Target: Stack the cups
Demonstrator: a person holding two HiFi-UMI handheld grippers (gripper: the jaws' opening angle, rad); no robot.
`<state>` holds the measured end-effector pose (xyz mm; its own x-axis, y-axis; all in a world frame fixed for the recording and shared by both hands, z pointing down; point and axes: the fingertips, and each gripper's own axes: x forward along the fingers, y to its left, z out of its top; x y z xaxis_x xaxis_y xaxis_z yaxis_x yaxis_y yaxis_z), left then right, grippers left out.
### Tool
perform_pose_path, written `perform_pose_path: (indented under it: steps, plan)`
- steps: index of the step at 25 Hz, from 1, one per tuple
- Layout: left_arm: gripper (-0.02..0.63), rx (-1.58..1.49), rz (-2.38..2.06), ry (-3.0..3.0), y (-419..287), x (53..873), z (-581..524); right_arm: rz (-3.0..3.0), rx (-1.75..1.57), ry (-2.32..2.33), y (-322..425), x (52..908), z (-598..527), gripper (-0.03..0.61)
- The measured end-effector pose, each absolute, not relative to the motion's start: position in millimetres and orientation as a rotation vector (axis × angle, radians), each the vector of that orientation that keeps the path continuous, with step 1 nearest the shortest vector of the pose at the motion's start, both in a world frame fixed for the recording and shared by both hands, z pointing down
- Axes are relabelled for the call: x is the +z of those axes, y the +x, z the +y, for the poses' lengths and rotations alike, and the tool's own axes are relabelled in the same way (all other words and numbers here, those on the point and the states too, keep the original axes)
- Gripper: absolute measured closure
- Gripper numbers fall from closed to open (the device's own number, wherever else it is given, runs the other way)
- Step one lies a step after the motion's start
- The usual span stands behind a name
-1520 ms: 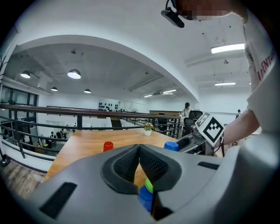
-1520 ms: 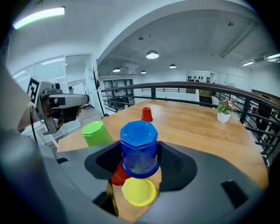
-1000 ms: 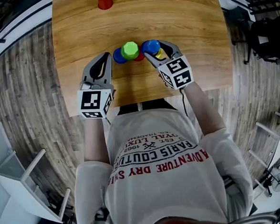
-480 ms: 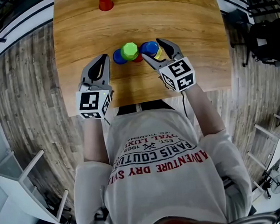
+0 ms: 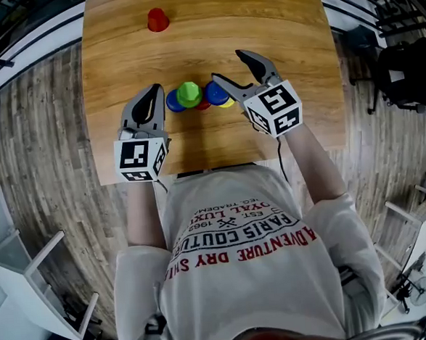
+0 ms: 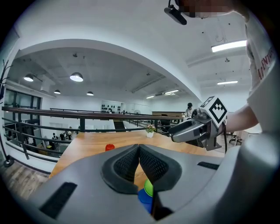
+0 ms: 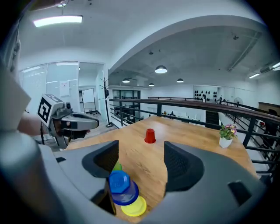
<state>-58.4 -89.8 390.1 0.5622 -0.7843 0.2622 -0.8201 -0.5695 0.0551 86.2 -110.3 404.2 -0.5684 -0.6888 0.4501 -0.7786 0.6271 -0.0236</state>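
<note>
Near the table's front edge stands a cluster of upturned cups: a blue cup, a green cup, a red one behind them, and a second blue cup sitting on a yellow cup. A lone red cup stands far back on the left. My right gripper hovers above the blue-on-yellow pair; its jaws have just been opening and hold nothing. My left gripper is shut and empty, just left of the cluster.
The wooden table has open surface between the cluster and the far red cup. A small potted plant stands at the far edge. Railings and a wood-plank floor surround the table.
My right gripper has risen off the blue cup and spread its jaws wider, leaving that cup on the yellow one. The left gripper has barely shifted.
</note>
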Motion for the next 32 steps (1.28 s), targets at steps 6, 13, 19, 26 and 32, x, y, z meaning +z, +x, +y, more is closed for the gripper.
perform_pose_path:
  steps: [6, 13, 19, 26, 32]
  plan:
    - [0.597, 0.301, -1.469, 2.558, -65.3, 390.0, -107.1, -2.503, 0.309, 1.044, 88.6, 407.5, -152.8, 0.262]
    - [0.597, 0.326, -1.597, 2.456, -77.7, 399.4, -136.0, -2.540, 0.324, 0.864, 69.9, 432.0, -204.9, 0.262]
    - [0.597, 0.377, -1.620, 2.410, -79.1, 414.2, -157.9, -2.553, 0.381, 0.761, 45.1, 464.2, -239.3, 0.262]
    - [0.597, 0.373, -1.643, 2.379, -85.5, 429.1, -185.2, -2.537, 0.467, 0.753, 21.2, 505.5, -283.5, 0.262]
    - [0.597, 0.382, -1.670, 2.332, -107.2, 449.5, -193.5, -2.521, 0.470, 0.745, -15.4, 530.0, -311.0, 0.262]
